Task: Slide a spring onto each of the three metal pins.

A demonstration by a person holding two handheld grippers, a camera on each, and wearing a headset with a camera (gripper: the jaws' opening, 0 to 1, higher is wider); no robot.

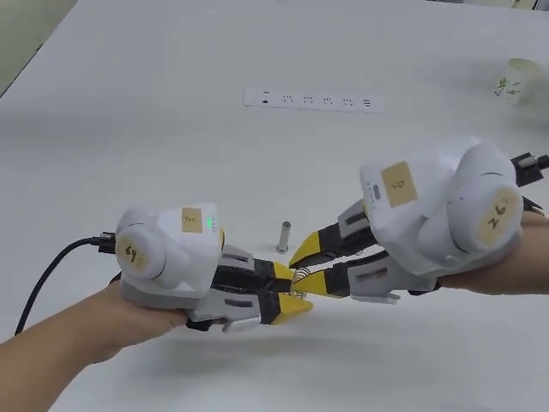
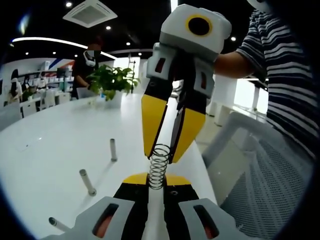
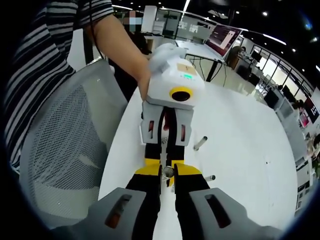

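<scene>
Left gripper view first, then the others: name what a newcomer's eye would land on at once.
A small coiled spring is pinched between the yellow-tipped left tongs and right tongs, which meet tip to tip above the white table. Beside them three metal pins sit on the table, none carrying a spring yet.

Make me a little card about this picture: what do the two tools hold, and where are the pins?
Left tool: shut on one end of the spring
Right tool: shut on the spring's other end
Pins: three on the table, all look bare
Power strip: far side of the table
Done so far: no spring on a pin yet
</scene>
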